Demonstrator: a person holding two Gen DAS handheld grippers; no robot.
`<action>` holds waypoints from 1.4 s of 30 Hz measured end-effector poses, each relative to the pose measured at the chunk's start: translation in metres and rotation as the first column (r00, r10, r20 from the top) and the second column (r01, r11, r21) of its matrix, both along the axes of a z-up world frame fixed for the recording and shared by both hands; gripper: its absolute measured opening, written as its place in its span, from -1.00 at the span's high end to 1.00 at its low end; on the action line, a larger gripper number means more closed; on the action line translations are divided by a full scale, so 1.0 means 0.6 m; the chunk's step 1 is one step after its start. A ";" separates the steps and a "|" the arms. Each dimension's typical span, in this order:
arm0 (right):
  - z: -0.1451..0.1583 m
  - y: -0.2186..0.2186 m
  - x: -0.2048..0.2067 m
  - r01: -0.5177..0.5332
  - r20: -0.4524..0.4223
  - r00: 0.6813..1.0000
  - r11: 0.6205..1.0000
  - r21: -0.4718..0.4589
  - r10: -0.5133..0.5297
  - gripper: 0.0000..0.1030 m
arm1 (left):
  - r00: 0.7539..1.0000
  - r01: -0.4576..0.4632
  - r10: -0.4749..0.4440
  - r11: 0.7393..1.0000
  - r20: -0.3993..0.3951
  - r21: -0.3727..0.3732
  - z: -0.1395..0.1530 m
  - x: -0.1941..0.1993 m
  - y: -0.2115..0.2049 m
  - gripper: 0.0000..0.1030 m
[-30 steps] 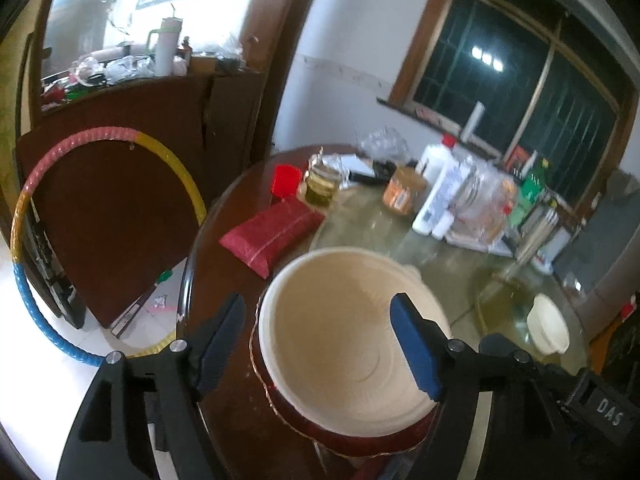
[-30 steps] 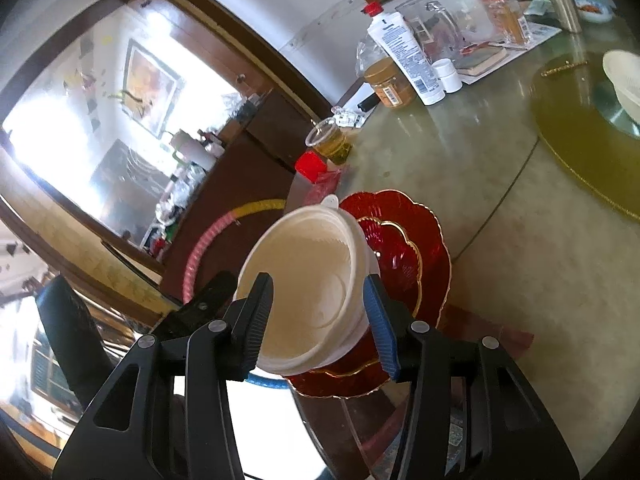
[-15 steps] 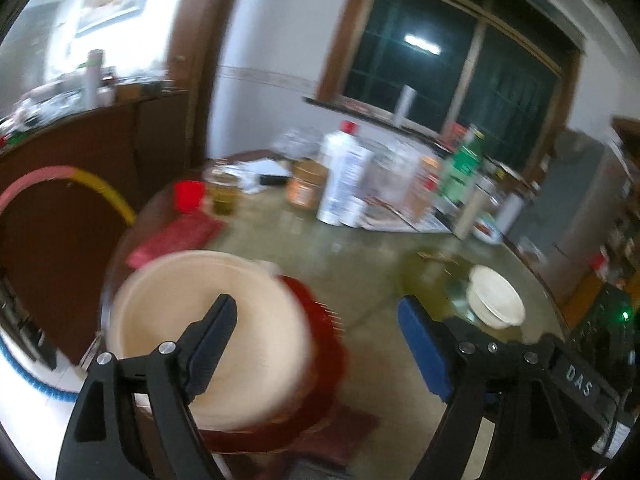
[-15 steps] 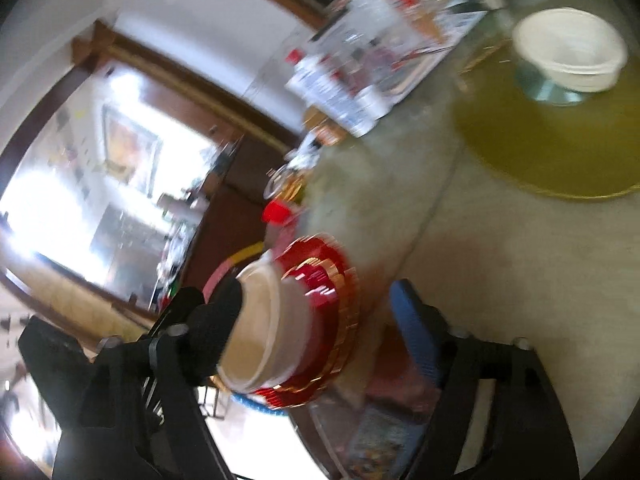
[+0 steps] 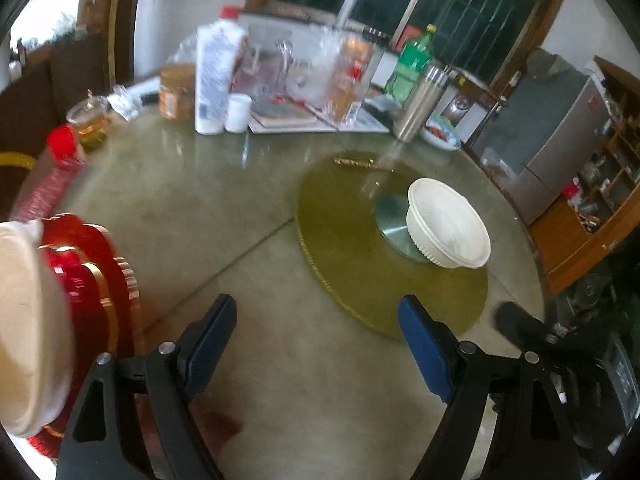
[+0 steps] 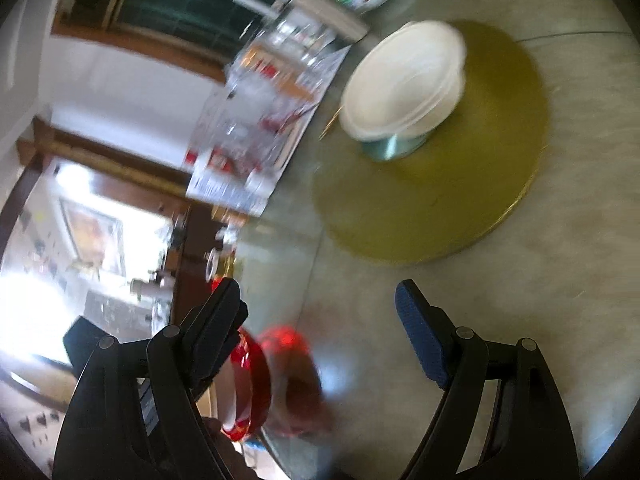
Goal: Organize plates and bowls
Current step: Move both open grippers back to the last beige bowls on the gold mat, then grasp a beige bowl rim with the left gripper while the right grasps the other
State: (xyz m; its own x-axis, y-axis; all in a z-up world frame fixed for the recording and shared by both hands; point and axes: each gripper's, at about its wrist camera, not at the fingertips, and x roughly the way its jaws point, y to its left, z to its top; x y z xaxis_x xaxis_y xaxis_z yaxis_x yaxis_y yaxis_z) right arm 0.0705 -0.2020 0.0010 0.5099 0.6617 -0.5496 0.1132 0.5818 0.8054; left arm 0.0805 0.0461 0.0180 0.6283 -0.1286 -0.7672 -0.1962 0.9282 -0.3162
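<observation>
Both views had swung off the cream bowl point(image 5: 24, 320) stacked on red plates point(image 5: 92, 280) toward the white bowl point(image 5: 448, 228) on the turntable point(image 5: 360, 280). Left gripper point(image 5: 318, 344) gaped empty; right gripper point(image 6: 320, 328) had just been opening, nothing between, likely freed for that next bowl.

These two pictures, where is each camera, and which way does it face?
Left wrist view: on the left claw, facing down across the table to the white bowl; its two open fingers show.
Right wrist view: on the right claw, rolled sideways, facing the same bowl; its open fingers show.
Shared: bowl, green turntable, red plates.
</observation>
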 end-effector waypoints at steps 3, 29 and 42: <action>-0.002 -0.039 0.016 0.059 -0.013 0.998 0.998 0.014 -0.059 -0.58 | 1.000 -0.006 0.006 1.000 -0.026 -0.013 -0.011 0.033 -0.018 -0.61; -0.002 -0.124 0.171 0.197 0.041 0.980 0.970 -0.142 -0.193 -0.57 | 0.999 0.003 0.002 0.997 -0.051 0.081 -0.048 0.220 -0.156 -0.61; -0.039 -0.121 0.193 0.159 0.003 0.987 0.971 -0.179 -0.161 -0.14 | 0.998 -0.022 0.032 0.985 -0.056 0.169 -0.073 0.250 -0.177 -0.61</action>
State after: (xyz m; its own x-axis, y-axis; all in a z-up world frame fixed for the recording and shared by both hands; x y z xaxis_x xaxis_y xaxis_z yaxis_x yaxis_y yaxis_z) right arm 0.1864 -0.2748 -0.0226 0.5944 0.4625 -0.6578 0.2251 0.6896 0.6883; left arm 0.2304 -0.0602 -0.0260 0.5834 0.0216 -0.8119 -0.2356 0.9612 -0.1437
